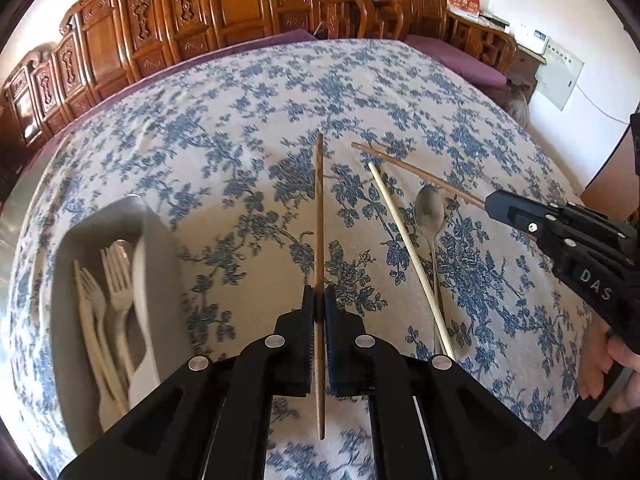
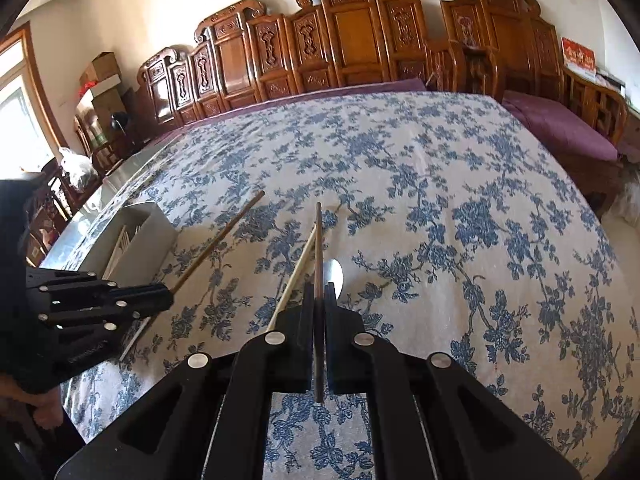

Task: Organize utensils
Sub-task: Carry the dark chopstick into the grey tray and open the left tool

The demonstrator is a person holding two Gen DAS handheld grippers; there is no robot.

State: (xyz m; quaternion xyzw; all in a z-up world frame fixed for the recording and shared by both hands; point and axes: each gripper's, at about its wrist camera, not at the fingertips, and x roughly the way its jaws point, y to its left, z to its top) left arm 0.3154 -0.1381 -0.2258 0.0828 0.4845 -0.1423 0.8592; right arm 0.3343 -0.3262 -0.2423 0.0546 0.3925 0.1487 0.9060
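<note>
We're mid-sort here: each of our tongs has a brown chopstick in it. The left tongs (image 1: 319,312) are pinched on one chopstick (image 1: 319,216) pointing straight away from us, and the right tongs (image 2: 319,304) are pressed together on the other chopstick (image 2: 318,248), both lifted off the flowery cloth (image 1: 240,128) covering the surface. The pale tray (image 1: 160,264) sits near-left, already holding a couple of forks (image 1: 116,280) and some light-coloured pieces we can't quite name. Left lying on the cloth, to the right of the tray, are a pale chopstick (image 1: 408,256) and a metal spoon (image 1: 430,216) side by side. We reckon the next move is swinging both brown sticks left and laying them lengthwise into the tray, lined up so they don't roll or cross the forks. Writing-wise: "DAS" on the body of the right tongs in the left view, plus a red sign (image 1: 463,1) at the far wall, too small to read.
</note>
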